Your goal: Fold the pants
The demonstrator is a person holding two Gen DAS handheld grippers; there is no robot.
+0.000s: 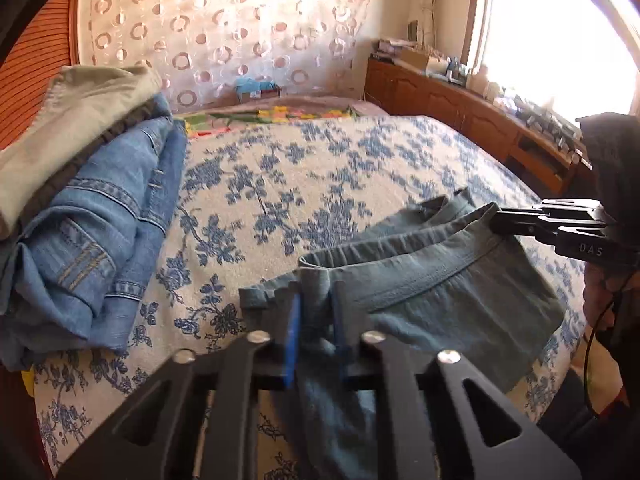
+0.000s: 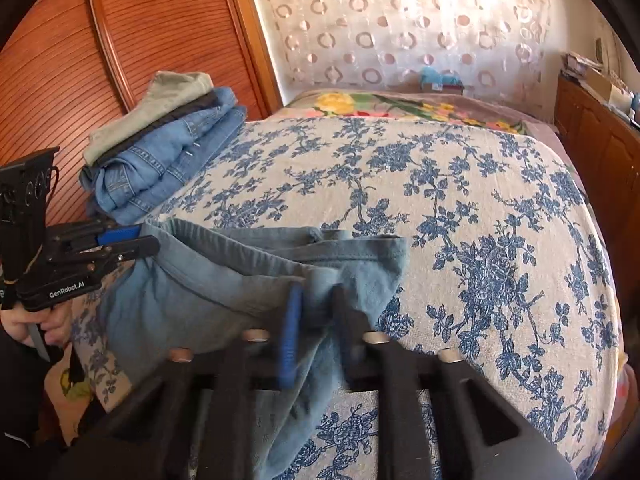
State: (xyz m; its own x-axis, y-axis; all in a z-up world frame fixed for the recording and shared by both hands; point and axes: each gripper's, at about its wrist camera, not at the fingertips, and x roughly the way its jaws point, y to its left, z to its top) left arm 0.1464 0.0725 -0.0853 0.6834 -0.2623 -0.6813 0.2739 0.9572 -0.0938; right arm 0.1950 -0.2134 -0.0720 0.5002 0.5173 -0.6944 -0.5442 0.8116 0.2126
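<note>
A pair of grey-blue pants hangs by its waistband between both grippers, just above the near part of the bed. My left gripper is shut on one end of the waistband; it also shows in the right wrist view at the left. My right gripper is shut on the other end of the pants; in the left wrist view it comes in from the right. The legs drop below the frame, hidden.
The bed has a white cover with blue flowers. A stack of folded jeans and khaki pants lies at its left, by a wooden wall panel. A wooden cabinet with clutter runs along the right.
</note>
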